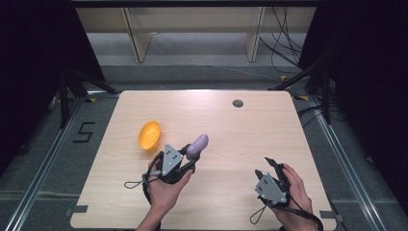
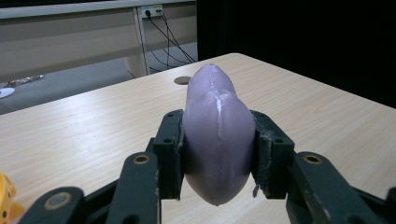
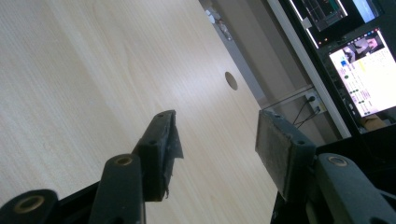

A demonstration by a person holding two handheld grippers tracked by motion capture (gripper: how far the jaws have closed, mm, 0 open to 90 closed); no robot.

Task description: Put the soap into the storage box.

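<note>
Pale wood grain runs across the table [image 1: 231, 125], which stands on grey floor between dark curtains.

At the near-left part of the table, the purple piece [image 1: 197, 146] sits clamped in the left gripper [image 1: 190, 156]. It is a smooth, elongated, egg-like shape. In the left gripper view the purple piece [image 2: 217, 135] is squeezed at its widest part between the two black pads [image 2: 171, 149], one on each flank. Its long axis runs along the gripper's own line: the narrower tip points forward, away from the hand and toward the table's far edge, and the blunt end comes back toward the camera. A pale seam runs along its top. It appears lifted off the wood.

Just left of that gripper, an orange bowl [image 1: 149, 135] lies tilted on the table, close to but apart from the purple piece.

Well to the right, the right gripper [image 1: 272, 169] rests in the other hand [image 1: 293, 192] near the front edge. Its jaws stand apart with only bare table between them [image 3: 215, 135].

Beyond both, a round hole [image 1: 237, 103] marks the far side.
</note>
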